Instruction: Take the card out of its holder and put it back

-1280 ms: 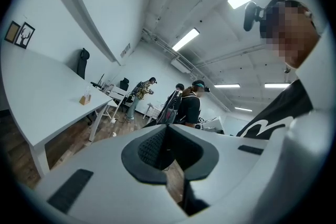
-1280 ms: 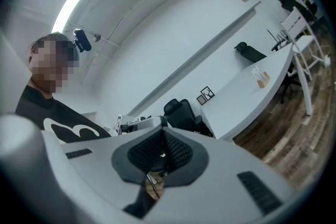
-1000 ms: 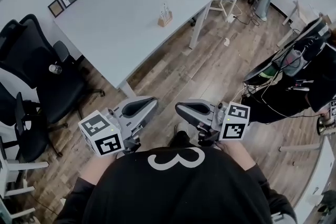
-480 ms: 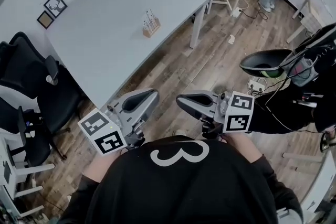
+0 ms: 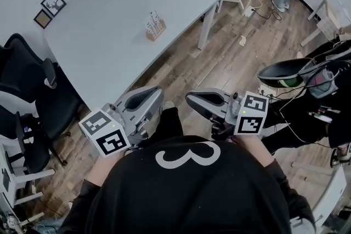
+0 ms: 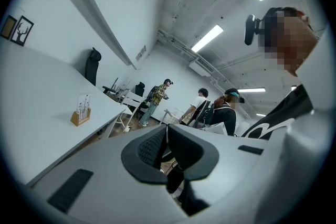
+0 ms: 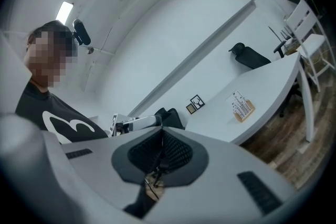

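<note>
Wooden floor (image 5: 219, 71) runs under a white table (image 5: 104, 24) at my eleven o'clock. On that table the card (image 5: 154, 20) stands upright in its wooden holder (image 5: 156, 35), near the table's far edge. I hold the left gripper (image 5: 146, 98) and the right gripper (image 5: 198, 101) side by side, close in at six o'clock and well apart from the holder, each with its jaws pressed together on nothing.

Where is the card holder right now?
The card holder stands on the white table, upper left of centre in the head view, close to the table's right-hand edge.
</note>
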### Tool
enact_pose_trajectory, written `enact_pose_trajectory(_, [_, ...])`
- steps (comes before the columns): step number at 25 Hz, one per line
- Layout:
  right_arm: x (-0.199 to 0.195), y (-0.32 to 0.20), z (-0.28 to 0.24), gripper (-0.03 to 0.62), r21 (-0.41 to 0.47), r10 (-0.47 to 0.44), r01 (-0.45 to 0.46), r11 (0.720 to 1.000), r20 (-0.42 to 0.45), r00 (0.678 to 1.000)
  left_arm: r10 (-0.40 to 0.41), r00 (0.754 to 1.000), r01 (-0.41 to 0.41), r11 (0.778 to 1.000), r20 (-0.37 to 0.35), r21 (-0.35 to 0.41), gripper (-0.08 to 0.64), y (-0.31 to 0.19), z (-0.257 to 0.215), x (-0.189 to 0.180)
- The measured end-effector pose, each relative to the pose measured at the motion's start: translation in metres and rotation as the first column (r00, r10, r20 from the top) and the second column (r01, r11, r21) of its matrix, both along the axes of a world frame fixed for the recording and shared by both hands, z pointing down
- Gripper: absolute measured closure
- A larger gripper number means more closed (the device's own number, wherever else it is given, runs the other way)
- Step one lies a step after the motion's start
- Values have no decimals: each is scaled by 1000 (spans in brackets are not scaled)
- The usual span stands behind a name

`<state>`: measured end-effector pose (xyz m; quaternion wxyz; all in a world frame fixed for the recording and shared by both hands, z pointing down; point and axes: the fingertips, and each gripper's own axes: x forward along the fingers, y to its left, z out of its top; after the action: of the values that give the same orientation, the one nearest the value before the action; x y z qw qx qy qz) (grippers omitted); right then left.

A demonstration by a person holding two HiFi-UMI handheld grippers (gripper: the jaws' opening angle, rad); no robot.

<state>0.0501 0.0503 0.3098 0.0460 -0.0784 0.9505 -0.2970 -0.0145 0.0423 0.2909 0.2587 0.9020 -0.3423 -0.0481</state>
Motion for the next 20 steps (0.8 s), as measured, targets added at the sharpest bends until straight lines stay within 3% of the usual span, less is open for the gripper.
enact_pose_trajectory(7, [-1, -53, 11, 581, -35, 34, -35, 999, -14, 999, 34, 999, -35, 998, -10, -59, 540, -63, 21, 0])
enact_pose_trajectory(20, [-43, -161, 15, 581, -63, 43, -43, 997, -2, 999, 32, 997, -25, 995, 69, -95, 540, -166, 39, -46])
